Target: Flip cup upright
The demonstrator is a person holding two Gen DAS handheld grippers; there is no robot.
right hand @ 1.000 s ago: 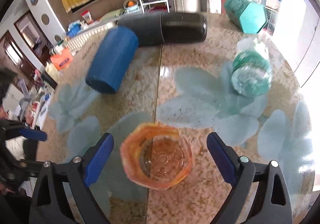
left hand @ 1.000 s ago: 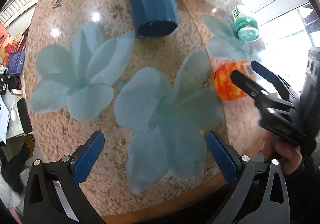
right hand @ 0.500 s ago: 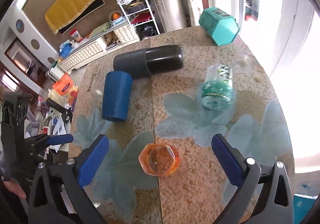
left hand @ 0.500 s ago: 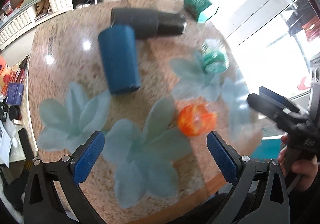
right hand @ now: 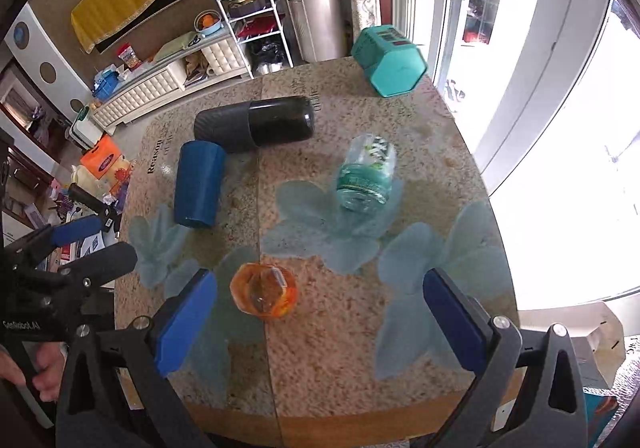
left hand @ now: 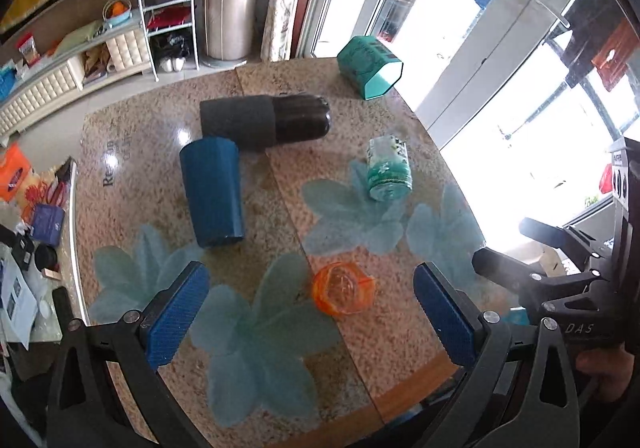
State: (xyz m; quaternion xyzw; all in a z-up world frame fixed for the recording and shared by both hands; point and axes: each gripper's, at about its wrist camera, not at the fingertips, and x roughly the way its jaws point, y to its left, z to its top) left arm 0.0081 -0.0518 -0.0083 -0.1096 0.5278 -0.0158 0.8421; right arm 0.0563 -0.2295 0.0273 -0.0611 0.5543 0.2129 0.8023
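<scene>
Open stretch of table [left hand: 352,360] along the near edge, clear of objects on both sides of the orange cup [left hand: 343,292], which stands alone near the near-edge middle. Toward the left edge, blocked by the blue cup [left hand: 212,189] lying on its side, its far end touching the black cylinder [left hand: 266,121] lying crosswise near the far edge. Toward the right edge, a green bottle [left hand: 389,169] lying down; wide gap between it and the blue cup. Far right corner taken by a teal hexagonal box [left hand: 368,67].
</scene>
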